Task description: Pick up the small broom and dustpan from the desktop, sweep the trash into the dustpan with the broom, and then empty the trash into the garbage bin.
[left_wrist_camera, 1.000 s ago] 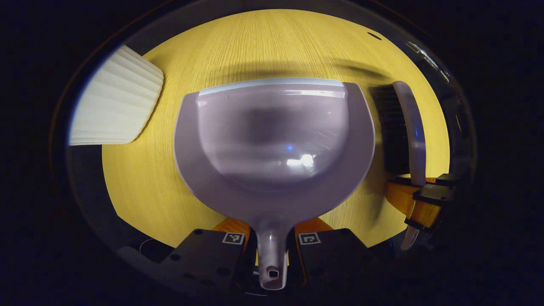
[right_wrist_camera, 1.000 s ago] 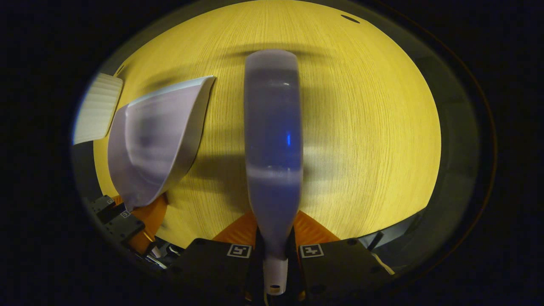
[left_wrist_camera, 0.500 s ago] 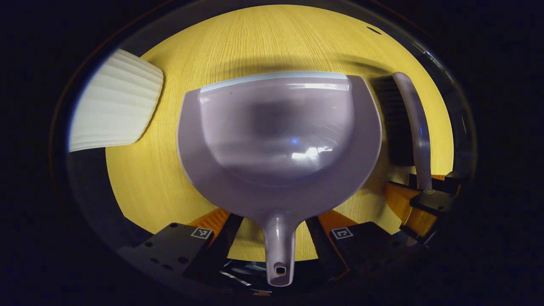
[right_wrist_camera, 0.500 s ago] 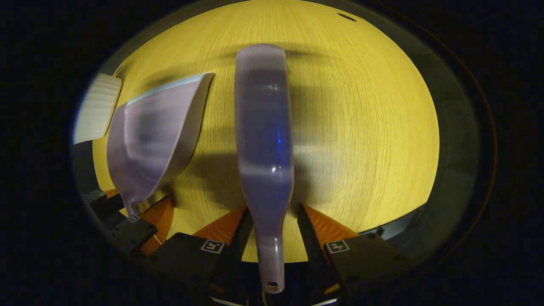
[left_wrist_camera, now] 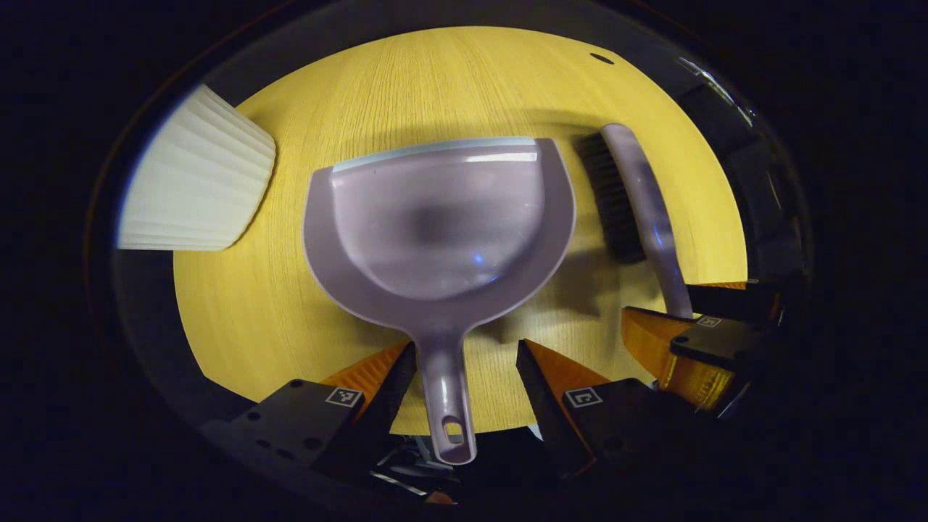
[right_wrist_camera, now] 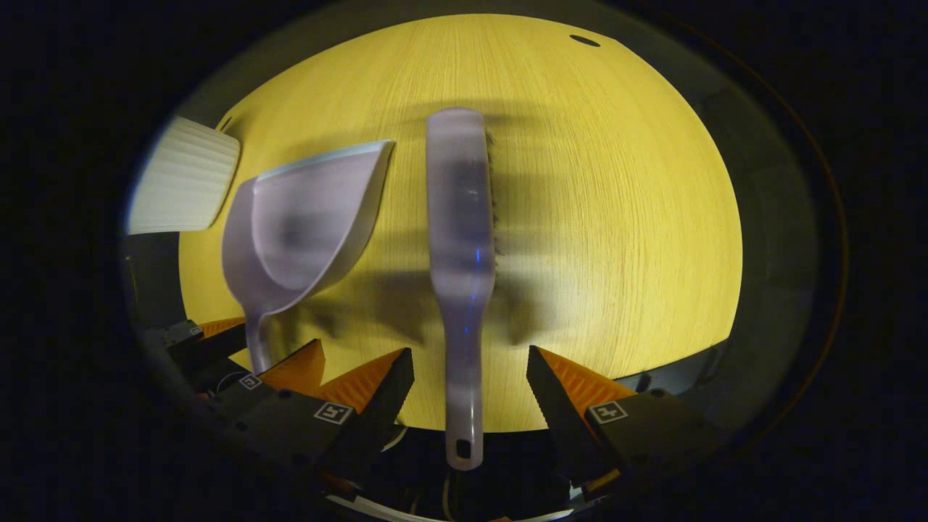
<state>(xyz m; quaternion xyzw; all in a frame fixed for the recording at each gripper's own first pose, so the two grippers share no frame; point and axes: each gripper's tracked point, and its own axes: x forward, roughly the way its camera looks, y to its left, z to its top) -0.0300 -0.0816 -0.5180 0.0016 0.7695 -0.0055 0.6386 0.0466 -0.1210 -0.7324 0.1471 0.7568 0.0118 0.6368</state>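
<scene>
Broadly, the yellow wood-grain desktop carries everything here, with no trash visible on it. The white ribbed garbage bin stands at its far-left edge. The dustpan lies flat near the middle, its lip pointing away and its pan looking empty. Just beside it, not touching, the small broom lies on its side, bristles turned away from the dustpan as the right gripper view shows it.

Judgement on progress: with the pan empty, no debris on the wood and both tools lying free, this is either the very start or the very end of the job; the pictures alone do not settle which. If the start, everything remains: pick up, sweep, empty.

Left gripper: fingers spread wide, straddling the dustpan's handle. The handle runs close along one finger; contact there is unclear, and nothing is clamped.

Right gripper: fingers likewise spread wide, the broom's handle between them with clear gaps on both sides, touching neither.
</scene>
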